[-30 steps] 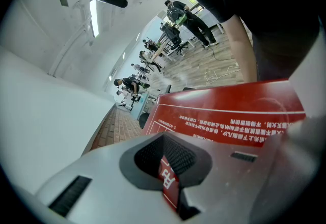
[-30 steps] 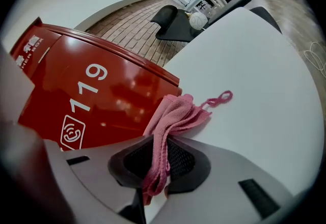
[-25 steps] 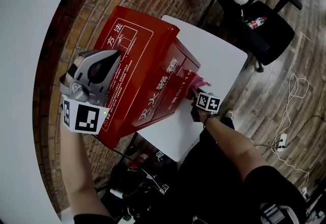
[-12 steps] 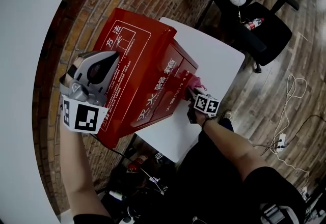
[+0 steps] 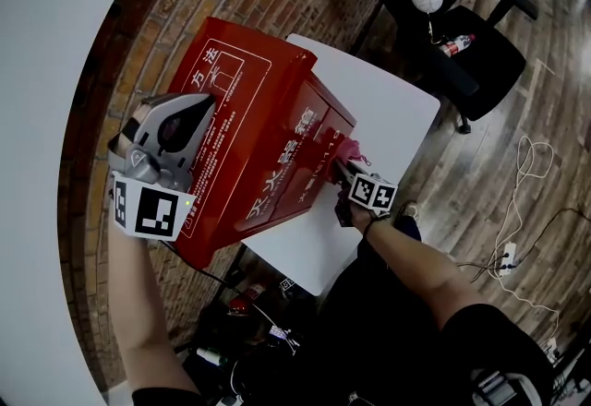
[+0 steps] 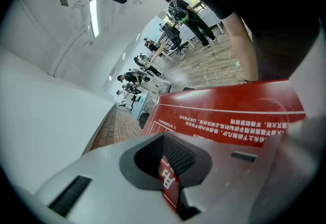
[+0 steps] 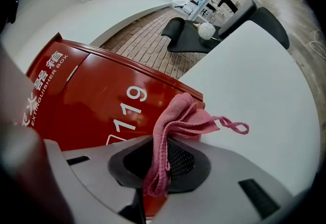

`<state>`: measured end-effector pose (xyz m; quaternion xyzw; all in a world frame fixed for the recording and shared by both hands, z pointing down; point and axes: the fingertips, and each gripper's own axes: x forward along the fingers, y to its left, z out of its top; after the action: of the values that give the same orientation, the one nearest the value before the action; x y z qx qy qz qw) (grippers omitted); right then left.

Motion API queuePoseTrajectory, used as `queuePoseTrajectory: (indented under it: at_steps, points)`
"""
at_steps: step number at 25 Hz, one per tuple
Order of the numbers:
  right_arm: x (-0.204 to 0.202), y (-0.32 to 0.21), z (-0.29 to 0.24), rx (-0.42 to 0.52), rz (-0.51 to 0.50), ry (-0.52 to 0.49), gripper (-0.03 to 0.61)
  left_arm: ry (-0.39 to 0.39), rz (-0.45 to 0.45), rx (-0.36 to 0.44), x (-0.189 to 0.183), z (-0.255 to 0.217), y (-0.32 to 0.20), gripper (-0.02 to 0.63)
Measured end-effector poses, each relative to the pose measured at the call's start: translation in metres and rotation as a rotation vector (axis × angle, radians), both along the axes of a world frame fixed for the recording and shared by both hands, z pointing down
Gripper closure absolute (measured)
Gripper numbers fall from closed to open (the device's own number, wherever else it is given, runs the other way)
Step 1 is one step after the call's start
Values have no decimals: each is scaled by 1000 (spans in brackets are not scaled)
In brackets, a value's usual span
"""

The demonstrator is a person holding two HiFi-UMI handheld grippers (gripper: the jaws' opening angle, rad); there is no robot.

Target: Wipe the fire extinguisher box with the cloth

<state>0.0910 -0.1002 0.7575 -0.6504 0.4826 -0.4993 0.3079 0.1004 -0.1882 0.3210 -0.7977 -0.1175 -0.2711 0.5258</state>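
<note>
Now the left gripper is clamped tight on the raised lid of the fire extinguisher box, at the white table's nine o'clock side. The right gripper pinches the pink cloth against the box's front, at its four o'clock.

head view: steeply down, well above left gripper and right gripper | gripper views: close behind own jaws | shared: red box ahead
</note>
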Motion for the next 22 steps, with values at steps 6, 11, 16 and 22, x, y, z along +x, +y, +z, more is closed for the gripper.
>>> queuePoseTrajectory:
  at_steps: [6, 11, 16, 22]
  points:
    - [0, -2, -12, 19, 20, -23, 506, 0, 0, 0, 0, 0, 0, 584]
    - [0, -2, -22, 35, 20, -22, 505, 0, -1, 0, 0, 1, 0, 584]
    - [1, -3, -34, 57, 23, -24, 506, 0, 1, -1, 0, 1, -1, 584]
    - [1, -3, -51, 82, 29, -29, 506, 0, 0, 0, 0, 0, 0, 584]
